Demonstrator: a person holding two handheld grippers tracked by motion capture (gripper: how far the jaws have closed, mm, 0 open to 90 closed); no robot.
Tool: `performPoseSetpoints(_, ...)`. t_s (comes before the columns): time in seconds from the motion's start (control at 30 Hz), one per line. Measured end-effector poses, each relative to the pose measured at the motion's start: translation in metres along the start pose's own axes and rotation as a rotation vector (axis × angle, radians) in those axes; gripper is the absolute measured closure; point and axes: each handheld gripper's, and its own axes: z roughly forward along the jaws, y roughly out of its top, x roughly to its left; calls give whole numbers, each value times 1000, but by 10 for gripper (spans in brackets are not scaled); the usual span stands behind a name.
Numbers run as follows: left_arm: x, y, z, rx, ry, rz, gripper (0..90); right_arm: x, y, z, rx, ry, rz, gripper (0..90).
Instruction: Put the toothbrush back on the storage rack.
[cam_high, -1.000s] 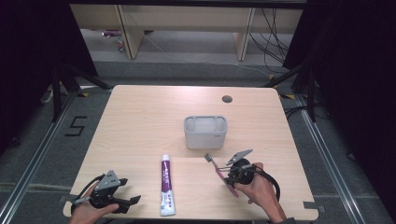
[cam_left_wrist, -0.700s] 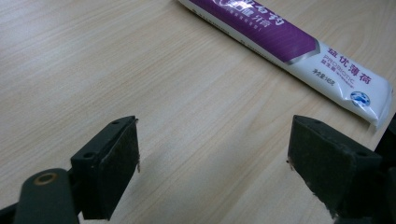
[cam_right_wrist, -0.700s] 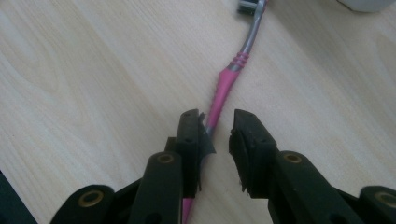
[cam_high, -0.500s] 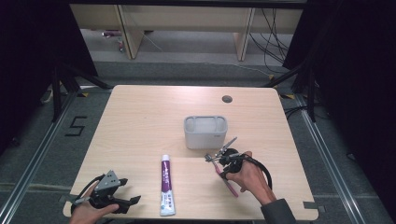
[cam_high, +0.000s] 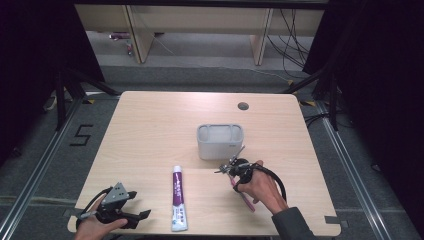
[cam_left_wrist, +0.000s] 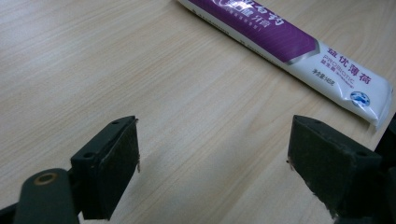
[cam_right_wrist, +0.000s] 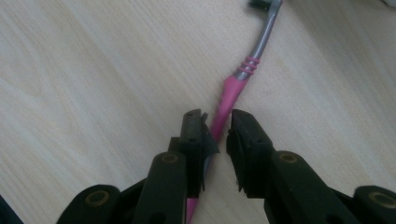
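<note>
A pink toothbrush (cam_right_wrist: 229, 95) with a grey neck runs between the jaws of my right gripper (cam_right_wrist: 217, 128), which is shut on its handle just above the tabletop. From above, my right gripper (cam_high: 231, 167) sits just in front of a grey two-slot holder (cam_high: 220, 141), and the toothbrush's pink end (cam_high: 246, 200) sticks out behind the hand. A white and purple toothpaste tube (cam_high: 178, 197) lies flat left of it. My left gripper (cam_high: 137, 216) rests at the front left corner, open. Its jaws (cam_left_wrist: 212, 163) are wide apart over bare wood, with the toothpaste tube (cam_left_wrist: 280, 39) lying beyond them.
The wooden table (cam_high: 150, 130) has a round cable hole (cam_high: 243, 106) at the back right. Dark curtains hang on both sides, and shelving legs and cables stand on the floor beyond the far edge.
My right gripper has carried the toothbrush forward and slightly left, closer to the grey holder, and lower over the table. The left gripper has stayed put.
</note>
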Motion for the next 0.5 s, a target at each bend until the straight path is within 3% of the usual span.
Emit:
performPoseSetpoints(0.2,1,0,-1,5,1,7,160,0,3,5,53,-25,6,770)
performPoseSetpoints(0.27,0,0,-1,4,2,1,160,-4,4,7,56,-30,-37,779)
performPoseSetpoints(0.47,0,0,-1,5,1,2,160,-1,10,11,126,-41,-19,793)
performPoseSetpoints(0.5,0,0,-1,5,1,1,161,0,10,12,130,-38,2,796)
